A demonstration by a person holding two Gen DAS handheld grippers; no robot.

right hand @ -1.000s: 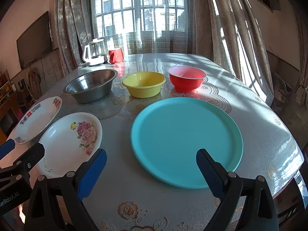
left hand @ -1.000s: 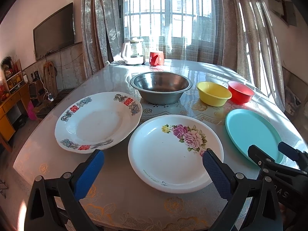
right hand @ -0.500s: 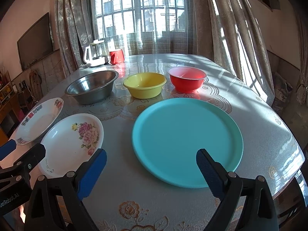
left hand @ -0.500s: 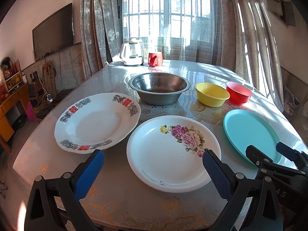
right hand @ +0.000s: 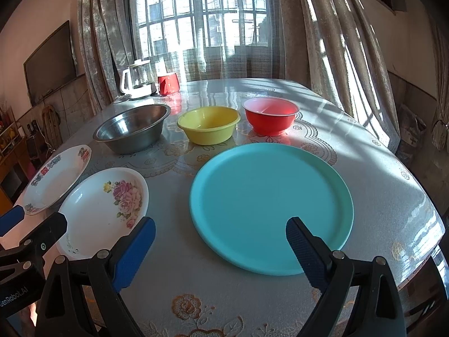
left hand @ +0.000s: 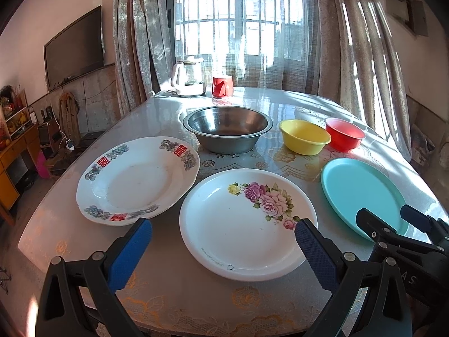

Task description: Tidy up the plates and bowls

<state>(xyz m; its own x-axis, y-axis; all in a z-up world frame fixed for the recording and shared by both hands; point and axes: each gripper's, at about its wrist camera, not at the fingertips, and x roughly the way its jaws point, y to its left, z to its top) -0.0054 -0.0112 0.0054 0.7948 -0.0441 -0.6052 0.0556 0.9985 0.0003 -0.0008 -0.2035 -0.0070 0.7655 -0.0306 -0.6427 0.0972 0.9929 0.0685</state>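
Note:
Three plates lie along the near side of the table: a white plate with red characters (left hand: 134,179), a white plate with pink roses (left hand: 241,224) and a teal plate (right hand: 269,205). Behind them stand a steel bowl (left hand: 227,129), a yellow bowl (right hand: 209,127) and a red bowl (right hand: 270,118). My left gripper (left hand: 221,238) hovers open over the near rim of the rose plate, holding nothing. My right gripper (right hand: 220,237) is open above the near edge of the teal plate, also holding nothing. Each gripper shows at the edge of the other's view.
A white kettle (left hand: 189,80) and a red mug (left hand: 222,86) stand at the far end of the table (left hand: 168,280), by the curtained window. The table's rounded front edge is just below both grippers. A low wooden cabinet (left hand: 14,151) stands on the left.
Both grippers have drifted slightly; the dishes sit a touch lower and closer in the views. Nothing on the table has moved and neither gripper has changed its opening.

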